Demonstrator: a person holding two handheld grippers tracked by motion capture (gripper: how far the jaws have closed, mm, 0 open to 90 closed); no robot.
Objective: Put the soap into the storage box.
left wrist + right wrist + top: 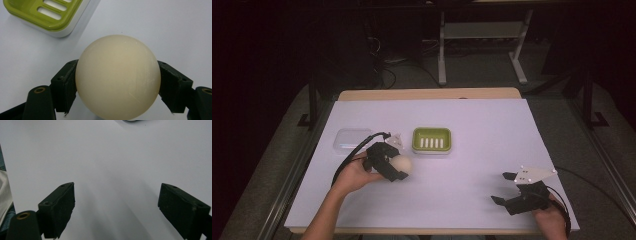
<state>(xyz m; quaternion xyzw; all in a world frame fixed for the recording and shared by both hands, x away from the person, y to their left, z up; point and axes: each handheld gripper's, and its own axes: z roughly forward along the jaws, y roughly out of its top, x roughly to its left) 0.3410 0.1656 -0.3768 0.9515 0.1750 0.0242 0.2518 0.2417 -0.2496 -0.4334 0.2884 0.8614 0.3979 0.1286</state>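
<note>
I've got a table (492, 150) covered in a white sheet, mostly bare. Near its middle sits a green soap dish (432, 140) with slots, and left of that a clear plastic lid (349, 139). My right gripper (508, 188) hangs low at the near right, jaws spread wide, nothing between them. My left gripper (401, 170) is clamped on a cream ball (117, 76), just in front of the dish, pads (65, 85) pressing both sides.

Left tongs (398, 167) clamping cream ball (402, 164), green dish (431, 140) beyond, right tongs (505, 187) spread
</note>
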